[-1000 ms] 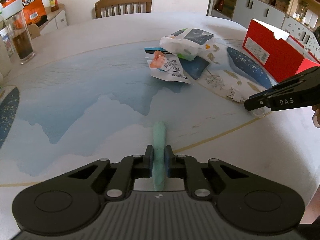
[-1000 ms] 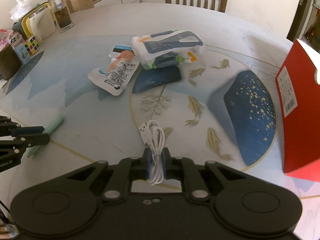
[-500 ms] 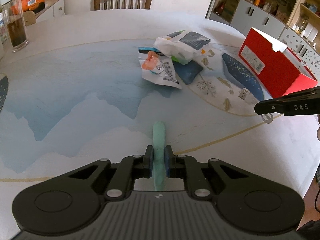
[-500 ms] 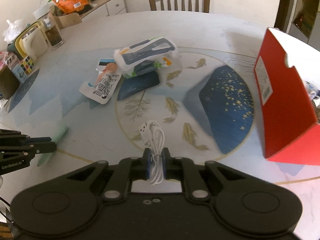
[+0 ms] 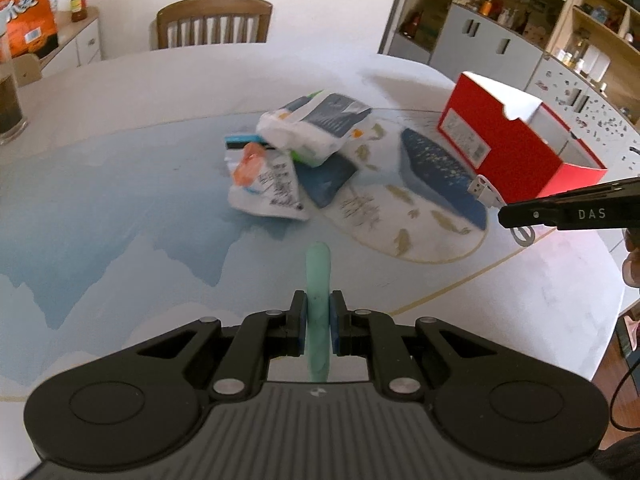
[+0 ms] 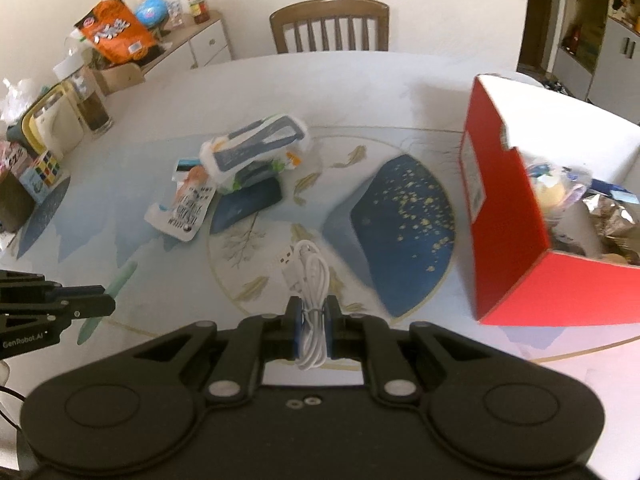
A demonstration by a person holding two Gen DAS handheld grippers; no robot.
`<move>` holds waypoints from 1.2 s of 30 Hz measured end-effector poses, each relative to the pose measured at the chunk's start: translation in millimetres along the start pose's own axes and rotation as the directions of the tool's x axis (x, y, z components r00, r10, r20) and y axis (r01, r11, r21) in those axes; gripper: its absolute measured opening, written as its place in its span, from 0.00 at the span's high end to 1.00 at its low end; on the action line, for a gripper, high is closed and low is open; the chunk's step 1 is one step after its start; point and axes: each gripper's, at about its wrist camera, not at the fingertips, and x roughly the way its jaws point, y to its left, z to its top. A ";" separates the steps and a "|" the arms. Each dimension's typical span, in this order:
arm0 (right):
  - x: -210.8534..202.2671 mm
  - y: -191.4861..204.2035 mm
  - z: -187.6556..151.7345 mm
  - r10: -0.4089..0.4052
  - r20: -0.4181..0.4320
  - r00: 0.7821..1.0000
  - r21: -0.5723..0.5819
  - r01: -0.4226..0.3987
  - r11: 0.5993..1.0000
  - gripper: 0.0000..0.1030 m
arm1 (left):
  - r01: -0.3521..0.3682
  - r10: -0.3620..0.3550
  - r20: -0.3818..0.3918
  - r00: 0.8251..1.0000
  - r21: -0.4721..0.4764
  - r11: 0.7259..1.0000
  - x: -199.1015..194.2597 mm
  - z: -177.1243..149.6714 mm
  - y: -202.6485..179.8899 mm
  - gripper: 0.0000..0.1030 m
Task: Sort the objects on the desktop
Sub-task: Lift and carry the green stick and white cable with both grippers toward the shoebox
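Between left gripper [image 5: 318, 322] pads, smooth mint stick [image 5: 317, 276]

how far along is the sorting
Partly done: the red box already holds some packets. In hand: the left claw grips a green stick, the right claw a white cable. Left: the snack bags piled mid-table.

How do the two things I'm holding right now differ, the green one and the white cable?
The green stick in the left gripper is one smooth, pale-green rod pointing straight ahead; the white USB cable in the right gripper is a looped bundle with a plug at its far end. The stick looks rigid, the cable floppy. Both are clamped mid-length and held above the table.
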 end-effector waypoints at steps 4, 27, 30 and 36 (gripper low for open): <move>-12.0 -7.3 1.0 0.003 0.024 1.000 0.019 -0.004 1.000 0.90 | 0.015 -0.015 0.013 1.000 0.021 1.000 -3.7 8.6 -9.7 0.90; -69.8 -63.8 14.2 -0.005 0.154 0.988 0.124 -0.015 0.992 0.90 | 0.070 -0.088 0.104 0.991 0.160 0.985 -9.6 66.8 -88.3 0.90; -73.7 -75.7 14.7 -0.011 0.164 0.986 0.135 -0.012 0.991 0.90 | 0.079 -0.098 0.105 0.990 0.175 0.981 -4.8 74.5 -100.9 0.90; -80.6 -103.2 15.9 -0.018 0.177 0.984 0.151 -0.009 0.989 0.90 | 0.093 -0.117 0.109 0.987 0.206 0.974 6.0 89.5 -130.0 0.90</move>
